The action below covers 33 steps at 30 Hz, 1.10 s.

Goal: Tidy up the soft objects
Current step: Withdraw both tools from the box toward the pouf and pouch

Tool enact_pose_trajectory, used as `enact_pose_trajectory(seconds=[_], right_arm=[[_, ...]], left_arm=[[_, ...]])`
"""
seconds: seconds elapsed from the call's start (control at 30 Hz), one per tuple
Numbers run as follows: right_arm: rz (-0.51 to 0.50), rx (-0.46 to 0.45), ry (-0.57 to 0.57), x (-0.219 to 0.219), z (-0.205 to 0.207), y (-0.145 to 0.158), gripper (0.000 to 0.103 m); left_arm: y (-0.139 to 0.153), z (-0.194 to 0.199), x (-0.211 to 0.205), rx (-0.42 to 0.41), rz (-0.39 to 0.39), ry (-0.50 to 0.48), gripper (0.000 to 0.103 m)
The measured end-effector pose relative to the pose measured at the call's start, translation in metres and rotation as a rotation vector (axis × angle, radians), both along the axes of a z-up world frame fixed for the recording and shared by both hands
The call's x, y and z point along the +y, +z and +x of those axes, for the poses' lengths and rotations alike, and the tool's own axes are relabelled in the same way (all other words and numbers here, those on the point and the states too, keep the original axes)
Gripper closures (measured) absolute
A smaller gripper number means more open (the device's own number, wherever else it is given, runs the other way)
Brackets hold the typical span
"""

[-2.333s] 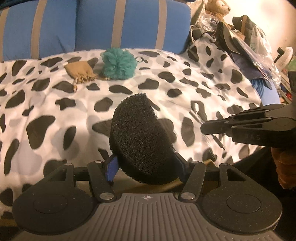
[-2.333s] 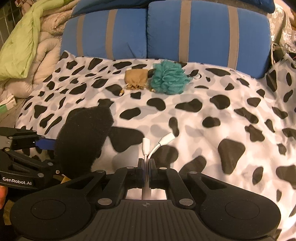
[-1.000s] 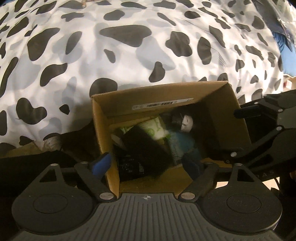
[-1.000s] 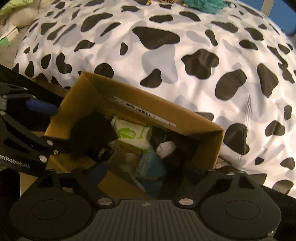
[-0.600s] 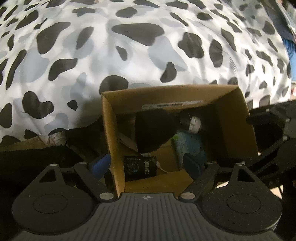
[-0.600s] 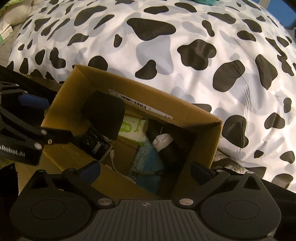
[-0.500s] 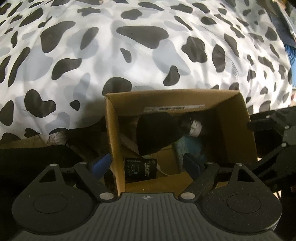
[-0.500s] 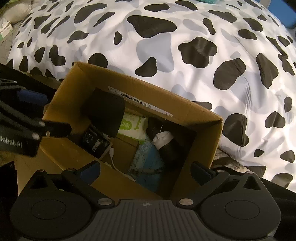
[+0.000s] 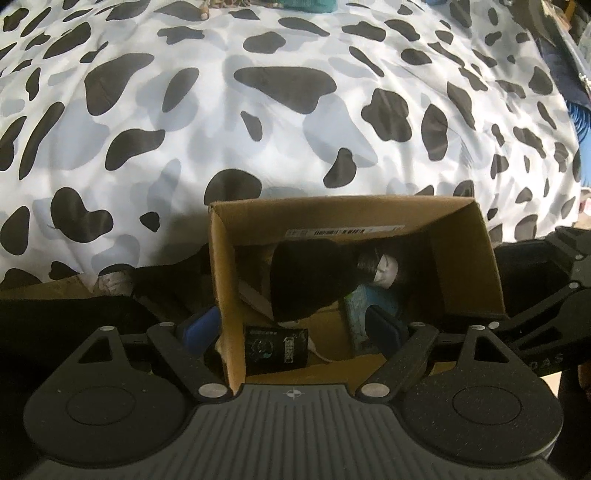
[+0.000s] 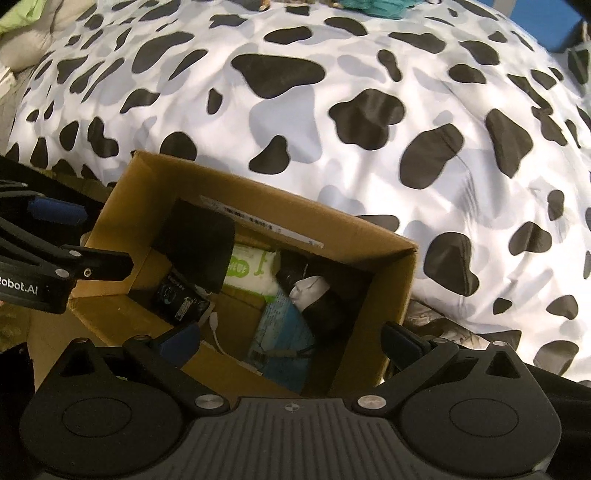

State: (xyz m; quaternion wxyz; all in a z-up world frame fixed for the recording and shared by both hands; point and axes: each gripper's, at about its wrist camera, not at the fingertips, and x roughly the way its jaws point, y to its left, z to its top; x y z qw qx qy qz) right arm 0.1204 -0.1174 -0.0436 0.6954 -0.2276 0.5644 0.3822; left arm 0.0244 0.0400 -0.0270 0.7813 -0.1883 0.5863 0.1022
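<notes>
— Looking down from both wrist views, what is to be seen of the step in hand?

— A cardboard box (image 10: 391,280) is seen at the near edge of the cow-print bedspread (image 10: 295,122), below its hanging side. A black foam sponge (image 10: 199,247) is propped against the far left corner of the box, and nothing grips it. Beneath and beside it lie a white and green packet (image 10: 251,271), a small black pack (image 10: 177,299), a blue packet (image 10: 284,336) and a white cable (image 10: 216,328).

— How are the two tools held?

— The left gripper (image 9: 295,328) is spread, its blue pads astride the left wall of the box, with nothing pinched. The right gripper (image 10: 291,343) is spread as wide as it goes over the near right part of the box, and nothing is pressed between its pads either.

— So the drop is judged finished?

— It appears so; the sponge looks settled inside, though tilted rather than flat.

— How should the withdrawal be done well?

— Both tools are best lifted straight up before being swung away, so that the box wall between the left pads is not caught and the box is not tipped. The jaws are better kept spread until the rim is cleared.

— And what remains?

— A teal puff (image 10: 373,7) is glimpsed at the far edge of the bedspread, with something brownish beside it, too cropped to name. These would probably be fetched next, gripped lightly, since soft things are easily crushed or dragged across the cloth.
</notes>
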Motion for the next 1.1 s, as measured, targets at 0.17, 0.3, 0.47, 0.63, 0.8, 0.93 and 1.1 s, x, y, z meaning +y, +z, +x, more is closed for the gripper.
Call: enact_pose_trajectory(seconds=[0.17,0.3,0.47,0.63,0.8,0.93,1.1], right_arm=[[0.048,-0.026,-0.065,-0.014,0.008,0.009,0.0],[0.079,-0.062,-0.117,-0.022,0.015,0.016,0.0],[0.121,-0.106,-0.171,-0.03,0.022,0.025,0.0],[0.177,-0.144,-0.191,-0.033,0.027,0.034,0.0],[0.189,-0.169,-0.206,-0.03,0.029,0.038,0.0],[0.194,-0.178,-0.214,-0.028,0.031,0.039,0.0],[0.19,-0.186,-0.201,-0.022,0.032,0.04,0.0]], left_arm=[[0.004,0.007,-0.007,-0.024,0.019,-0.013,0.018],[0.009,0.01,-0.008,-0.059,0.036,-0.009,0.018],[0.014,0.012,-0.006,-0.085,0.06,0.009,0.018],[0.022,0.01,-0.002,-0.143,0.078,0.039,0.018],[0.029,0.009,0.001,-0.184,0.097,0.061,0.018],[0.031,0.01,0.0,-0.195,0.105,0.054,0.018],[0.035,0.016,0.0,-0.217,0.118,0.05,0.018]])
